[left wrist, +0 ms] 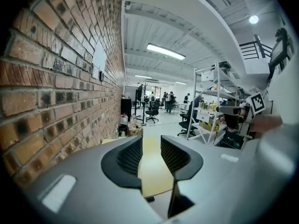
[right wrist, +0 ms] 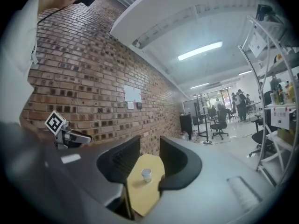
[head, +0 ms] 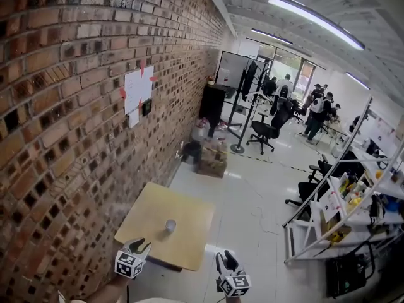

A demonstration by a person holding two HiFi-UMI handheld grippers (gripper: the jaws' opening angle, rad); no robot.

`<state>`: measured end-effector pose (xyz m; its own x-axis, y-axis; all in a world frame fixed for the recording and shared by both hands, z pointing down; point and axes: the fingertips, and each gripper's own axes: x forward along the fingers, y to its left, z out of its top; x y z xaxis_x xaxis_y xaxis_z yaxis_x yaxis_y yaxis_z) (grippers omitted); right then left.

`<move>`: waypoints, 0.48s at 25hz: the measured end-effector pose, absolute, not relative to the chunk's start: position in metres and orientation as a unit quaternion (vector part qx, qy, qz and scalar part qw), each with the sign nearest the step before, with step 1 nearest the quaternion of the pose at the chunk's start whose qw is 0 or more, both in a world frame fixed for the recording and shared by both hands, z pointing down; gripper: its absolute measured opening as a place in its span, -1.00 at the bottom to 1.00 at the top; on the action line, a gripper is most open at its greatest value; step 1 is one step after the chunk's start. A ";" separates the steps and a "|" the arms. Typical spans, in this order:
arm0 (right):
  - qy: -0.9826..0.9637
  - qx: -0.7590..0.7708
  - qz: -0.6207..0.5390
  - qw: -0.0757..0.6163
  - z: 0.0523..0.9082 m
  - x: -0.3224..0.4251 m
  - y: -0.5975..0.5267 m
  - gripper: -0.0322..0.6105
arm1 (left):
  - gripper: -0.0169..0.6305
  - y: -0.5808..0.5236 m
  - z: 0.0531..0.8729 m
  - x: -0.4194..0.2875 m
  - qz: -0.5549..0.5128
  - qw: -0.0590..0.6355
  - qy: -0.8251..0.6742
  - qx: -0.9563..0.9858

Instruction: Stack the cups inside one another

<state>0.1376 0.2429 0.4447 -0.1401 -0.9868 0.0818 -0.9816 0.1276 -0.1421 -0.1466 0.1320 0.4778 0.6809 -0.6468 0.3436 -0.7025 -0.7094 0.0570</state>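
Bright overhead tube lights [head: 315, 19], fisheye warping

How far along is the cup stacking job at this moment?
Done: only one white cup stands on the table; whether others are already nested in it is too small to tell. In hand: nothing; the left claw and right claw are both open and empty, away from the cup. Left: unclear, since no loose cups are visible.

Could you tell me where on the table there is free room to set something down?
The table is mostly bare: its far half toward the boxes, the strip along the brick wall, and the side by the open floor. Only the white cup stands on it, nearer the front edge, where the left gripper and right gripper hover open.
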 end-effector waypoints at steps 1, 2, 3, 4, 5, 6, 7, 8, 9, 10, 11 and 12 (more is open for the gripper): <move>0.751 -0.656 -0.081 0.005 0.447 0.138 0.244 -0.57 | -0.51 0.132 0.478 -0.145 0.151 0.092 -0.369 0.913; 0.751 -0.655 -0.080 -0.006 0.448 0.138 0.243 -0.65 | -0.51 0.131 0.478 -0.142 0.151 0.093 -0.367 0.913; 0.752 -0.654 -0.079 -0.014 0.449 0.137 0.242 -0.67 | -0.51 0.131 0.479 -0.140 0.151 0.094 -0.365 0.914; 0.754 -0.652 -0.077 -0.019 0.449 0.137 0.241 -0.70 | -0.51 0.130 0.479 -0.137 0.152 0.094 -0.362 0.915; 0.755 -0.651 -0.075 -0.023 0.449 0.137 0.239 -0.70 | -0.51 0.130 0.480 -0.134 0.154 0.094 -0.359 0.916; 0.756 -0.650 -0.071 -0.028 0.448 0.137 0.236 -0.70 | -0.51 0.130 0.480 -0.131 0.156 0.093 -0.356 0.917; 0.757 -0.649 -0.067 -0.031 0.447 0.137 0.234 -0.72 | -0.51 0.130 0.480 -0.129 0.157 0.092 -0.353 0.918; 0.757 -0.649 -0.063 -0.034 0.445 0.137 0.231 -0.72 | -0.51 0.129 0.481 -0.126 0.158 0.091 -0.350 0.919; 0.757 -0.650 -0.061 -0.036 0.443 0.137 0.228 -0.73 | -0.51 0.128 0.481 -0.125 0.159 0.091 -0.349 0.919; 0.756 -0.651 -0.058 -0.038 0.441 0.137 0.226 -0.75 | -0.51 0.127 0.481 -0.123 0.159 0.092 -0.347 0.920; 0.755 -0.652 -0.057 -0.039 0.440 0.137 0.223 -0.75 | -0.51 0.125 0.481 -0.122 0.159 0.093 -0.347 0.920; 0.754 -0.654 -0.056 -0.039 0.439 0.138 0.221 -0.75 | -0.51 0.124 0.481 -0.121 0.159 0.094 -0.346 0.920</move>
<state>0.1381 0.2213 0.4393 -0.1426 -0.9808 0.1328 -0.9897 0.1394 -0.0332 -0.1210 0.1239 0.4815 0.7099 -0.6070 0.3572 -0.6667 -0.7427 0.0628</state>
